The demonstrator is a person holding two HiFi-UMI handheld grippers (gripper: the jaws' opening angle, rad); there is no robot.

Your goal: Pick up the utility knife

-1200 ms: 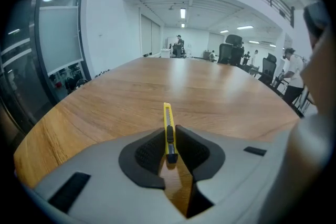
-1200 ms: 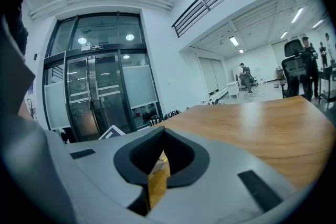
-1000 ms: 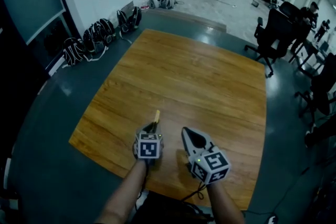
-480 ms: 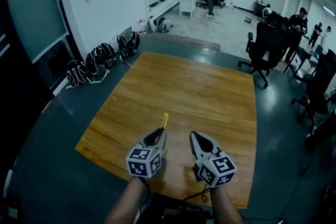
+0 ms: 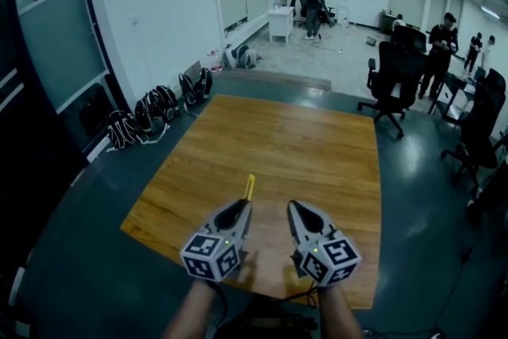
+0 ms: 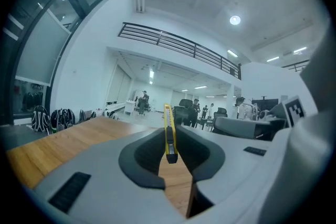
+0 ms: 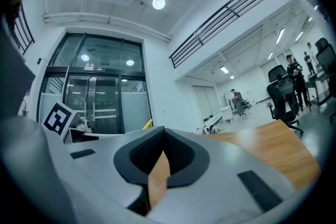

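The yellow utility knife [image 5: 249, 187] sticks out forward from my left gripper [image 5: 240, 207], which is shut on its rear part and holds it in the air above the near edge of the wooden table top [image 5: 278, 139]. In the left gripper view the knife [image 6: 168, 128] stands edge-on between the dark pads [image 6: 144, 157], pointing level across the room. My right gripper [image 5: 296, 210] hovers just right of the left one, shut with nothing in it. From the right gripper view the jaw tips [image 7: 163, 134] meet, and the knife's yellow tip [image 7: 148, 124] shows at the left.
The wooden top sits on a larger dark grey-green surface [image 5: 95, 250]. Black backpacks [image 5: 151, 111] line the wall at the left. Office chairs [image 5: 393, 67] stand beyond the table's far right corner, and people stand farther back in the room.
Both grippers have risen and tipped up toward level, the left one more. The knife has come up with the left gripper. The head view has tilted up toward the room.
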